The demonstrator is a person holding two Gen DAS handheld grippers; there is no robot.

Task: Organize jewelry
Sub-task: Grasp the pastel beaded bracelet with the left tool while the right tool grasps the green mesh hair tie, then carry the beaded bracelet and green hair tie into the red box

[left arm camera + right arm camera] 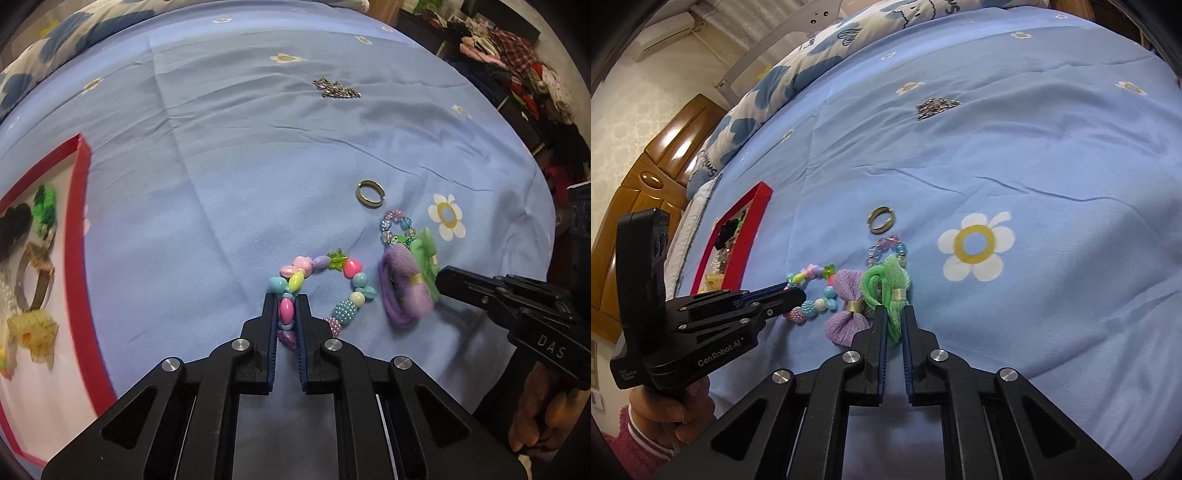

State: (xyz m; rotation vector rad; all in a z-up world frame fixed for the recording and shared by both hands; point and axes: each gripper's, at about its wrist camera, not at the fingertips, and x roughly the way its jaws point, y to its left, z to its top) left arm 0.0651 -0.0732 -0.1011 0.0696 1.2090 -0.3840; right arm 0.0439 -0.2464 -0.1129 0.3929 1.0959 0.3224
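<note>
My left gripper is shut on a pastel bead bracelet that lies on the blue bedsheet; it also shows in the right wrist view. My right gripper is shut on a green bow hair tie, next to a purple bow hair tie. In the left wrist view the purple tie and green tie lie right of the bracelet, with the right gripper at them. A metal ring and a small clear-bead bracelet lie beyond.
A red-rimmed white tray at the left holds several hair ties and a bangle; it also shows in the right wrist view. A silver chain pile lies farther up the sheet. A pillow and a wooden headboard are at the far left.
</note>
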